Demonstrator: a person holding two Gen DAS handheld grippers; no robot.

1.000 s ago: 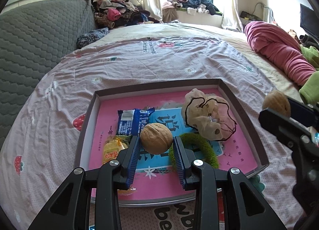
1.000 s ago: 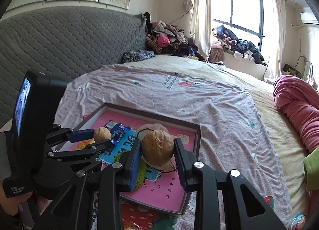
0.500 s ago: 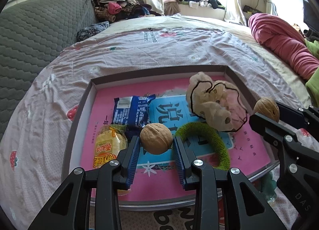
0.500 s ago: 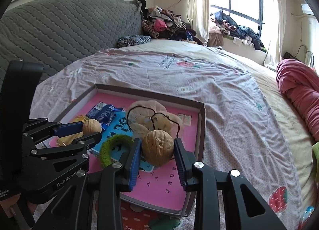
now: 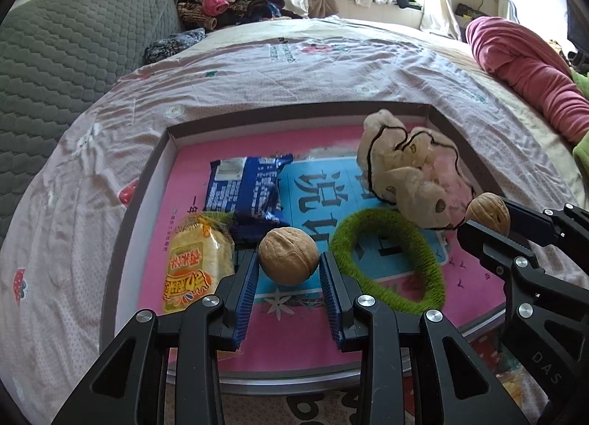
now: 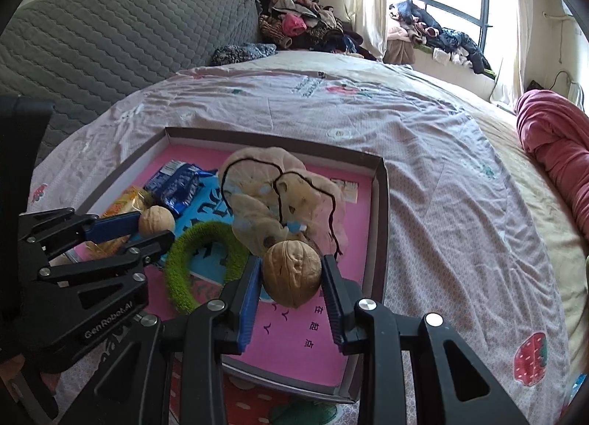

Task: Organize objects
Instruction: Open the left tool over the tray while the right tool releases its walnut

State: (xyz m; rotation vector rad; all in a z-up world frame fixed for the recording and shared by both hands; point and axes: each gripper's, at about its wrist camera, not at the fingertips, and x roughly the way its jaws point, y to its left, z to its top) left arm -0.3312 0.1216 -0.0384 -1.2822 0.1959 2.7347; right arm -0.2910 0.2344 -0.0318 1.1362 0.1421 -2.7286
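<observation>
Blue-padded fingers of your left gripper [image 5: 289,270] are clamped on one walnut [image 5: 288,255], held just above the tray [image 5: 147,182] near its front edge, beside the yellow snack packet [image 5: 195,266] and the green fuzzy ring [image 5: 390,259]. Your right gripper [image 6: 291,279] pinches a second walnut [image 6: 292,274] nearer the tray's right edge, in front of the beige scrunchie [image 6: 279,196]. Judged from this, you hold both low so each nut can be set down without rolling; neither is yet released
</observation>
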